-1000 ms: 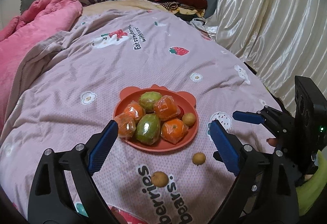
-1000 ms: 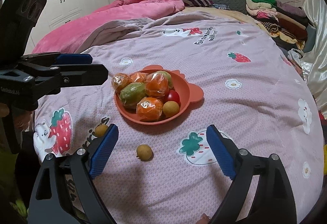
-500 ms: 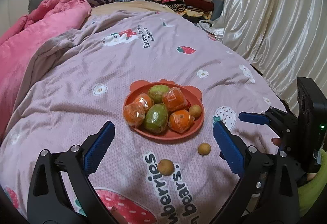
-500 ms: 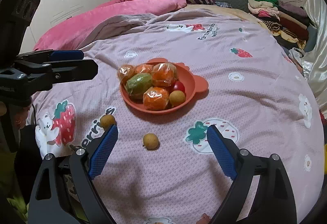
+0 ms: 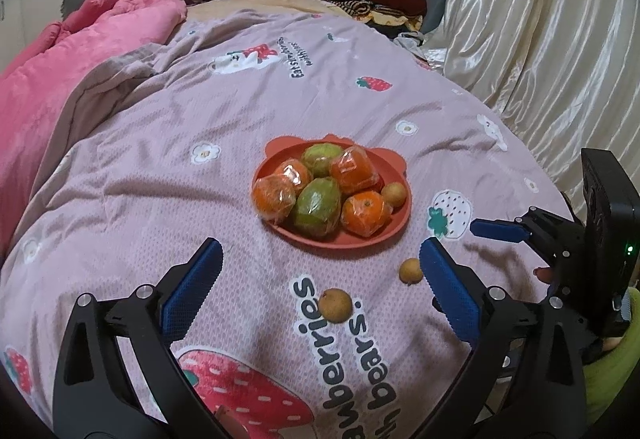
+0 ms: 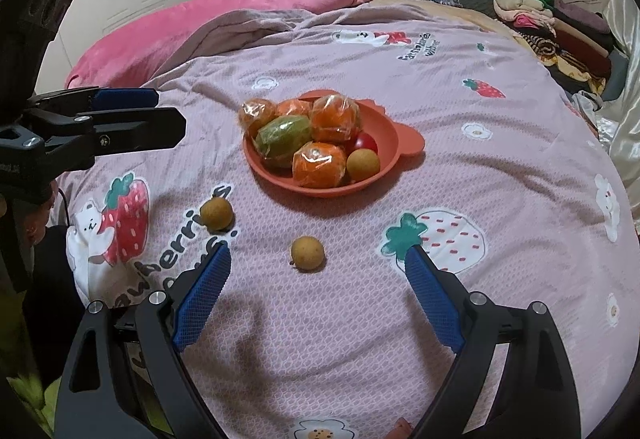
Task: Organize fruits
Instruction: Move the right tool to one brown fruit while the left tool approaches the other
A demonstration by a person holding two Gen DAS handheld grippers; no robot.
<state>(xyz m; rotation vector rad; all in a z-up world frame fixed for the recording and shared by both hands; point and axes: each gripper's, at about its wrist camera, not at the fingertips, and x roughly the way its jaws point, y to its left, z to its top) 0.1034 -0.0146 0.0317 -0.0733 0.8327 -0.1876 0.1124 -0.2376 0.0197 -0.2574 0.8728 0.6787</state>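
Wrapped fruit fills an orange plate [image 5: 402, 223] on a bedspread [image 5: 160, 167] printed "berries" and "bears"; two small brown fruits [image 6: 307, 253] lie beside it, both grippers [image 5: 318, 271] [image 6: 318, 271] spread wide, empty.

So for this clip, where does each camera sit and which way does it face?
Left wrist: on the left gripper, low over the bedspread, facing the plate and headboard; own open fingers frame it, right gripper at right.
Right wrist: on the right gripper, facing the same plate; own open fingers below, left gripper at left.
Shared: plate, two loose brown fruits.
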